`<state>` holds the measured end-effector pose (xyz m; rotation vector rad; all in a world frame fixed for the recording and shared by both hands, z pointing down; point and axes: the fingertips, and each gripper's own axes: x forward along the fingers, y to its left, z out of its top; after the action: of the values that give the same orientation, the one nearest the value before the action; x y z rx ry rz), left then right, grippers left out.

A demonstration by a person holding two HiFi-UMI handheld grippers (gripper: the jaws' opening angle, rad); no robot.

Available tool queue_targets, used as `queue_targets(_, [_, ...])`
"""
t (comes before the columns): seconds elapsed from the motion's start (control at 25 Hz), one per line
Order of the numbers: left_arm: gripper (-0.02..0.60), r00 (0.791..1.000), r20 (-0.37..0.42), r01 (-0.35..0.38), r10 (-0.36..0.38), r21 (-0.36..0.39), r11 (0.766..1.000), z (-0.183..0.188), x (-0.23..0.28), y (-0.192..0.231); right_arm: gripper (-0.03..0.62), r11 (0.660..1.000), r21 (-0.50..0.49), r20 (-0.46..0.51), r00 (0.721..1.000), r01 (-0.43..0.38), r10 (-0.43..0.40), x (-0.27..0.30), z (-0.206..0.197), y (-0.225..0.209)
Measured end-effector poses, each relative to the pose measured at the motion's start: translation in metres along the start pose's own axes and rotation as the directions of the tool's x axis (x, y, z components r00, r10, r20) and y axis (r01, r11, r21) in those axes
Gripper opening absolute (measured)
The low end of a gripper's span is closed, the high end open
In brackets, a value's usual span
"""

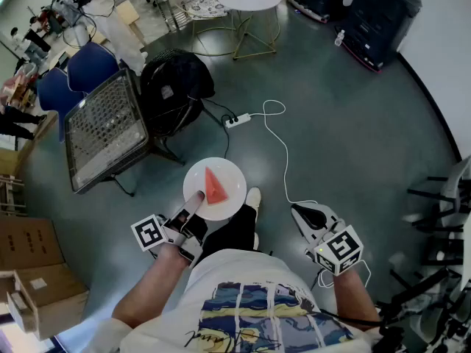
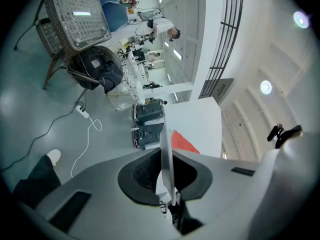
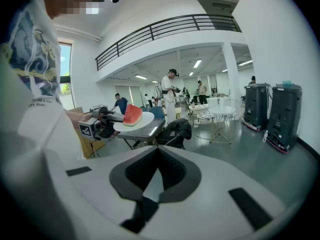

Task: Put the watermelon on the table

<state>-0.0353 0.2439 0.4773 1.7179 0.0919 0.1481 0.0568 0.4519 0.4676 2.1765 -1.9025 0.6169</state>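
Above floor, at waist: watermelon (image 1: 213,186) wedge loose on plate (image 1: 232,173). L gripper (image 1: 194,203) clamped on plate rim; R gripper (image 1: 299,212) jaws together, empty. Wedge prob. light, wet, soft; carry by rim, keep level.

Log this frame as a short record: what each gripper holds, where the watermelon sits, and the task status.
left gripper: jaws shut on the plate rim
plate: white, held in the air above the floor
watermelon: one slice, lying on the plate
right gripper: jaws together, empty
mesh table: off to the person's left, apart from the plate
status: watermelon not yet on a table
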Motion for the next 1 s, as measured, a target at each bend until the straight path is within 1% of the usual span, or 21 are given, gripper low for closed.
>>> queue_targets(0.12, [0.028,0.999,-0.032,0.005,-0.005,0.003,1.0,0.003,0.046,0.007,0.009,1.0,-0.005,0.001,1.0,-0.017,0.017,0.012,0.009,-0.03])
queue_targets(0.24, [0.028,1.0,-0.015,0.009,-0.009,-0.01,1.0,0.017,0.092,0.013,0.009,0.998,-0.02,-0.021,0.998,-0.053,0.053,0.031,0.026,-0.059])
queue_targets(0.36, [0.028,0.998,0.047,0.044,-0.042,-0.028,0.999,0.042,0.136,0.004,0.009,0.985,-0.11,-0.076,0.989,-0.132,0.124,0.051,0.059,-0.085])
queue_targets(0.44, [0.028,0.996,0.083,0.048,-0.045,-0.033,0.998,0.054,0.157,-0.002,0.009,0.972,-0.155,-0.102,0.982,-0.176,0.162,0.06,0.074,-0.103])
queue_targets(0.56, [0.028,0.987,0.156,0.049,-0.043,-0.032,0.998,0.07,0.167,-0.012,0.009,0.96,-0.161,-0.105,0.971,-0.229,0.214,0.08,0.089,-0.127])
queue_targets(0.64, [0.028,0.977,0.214,0.029,-0.02,-0.04,0.999,0.078,0.161,-0.012,0.009,0.953,-0.142,-0.102,0.962,-0.267,0.254,0.098,0.1,-0.136])
queue_targets(0.72, [0.028,0.96,0.277,-0.021,0.028,-0.029,0.999,0.092,0.151,-0.004,0.009,0.938,-0.141,-0.092,0.948,-0.316,0.305,0.122,0.115,-0.145])
queue_targets(0.8, [0.028,0.932,0.357,-0.059,0.068,-0.035,0.998,0.109,0.142,0.003,0.011,0.908,-0.174,-0.097,0.924,-0.382,0.371,0.15,0.131,-0.151])
queue_targets(0.88, [0.028,0.896,0.434,-0.077,0.094,-0.057,0.995,0.122,0.133,0.007,0.011,0.859,-0.22,-0.118,0.887,-0.462,0.446,0.175,0.143,-0.151])
queue_targets(1.0, [0.028,0.838,0.534,-0.09,0.109,-0.062,0.994,0.135,0.124,0.005,0.012,0.786,-0.268,-0.13,0.829,-0.557,0.544,0.203,0.158,-0.152])
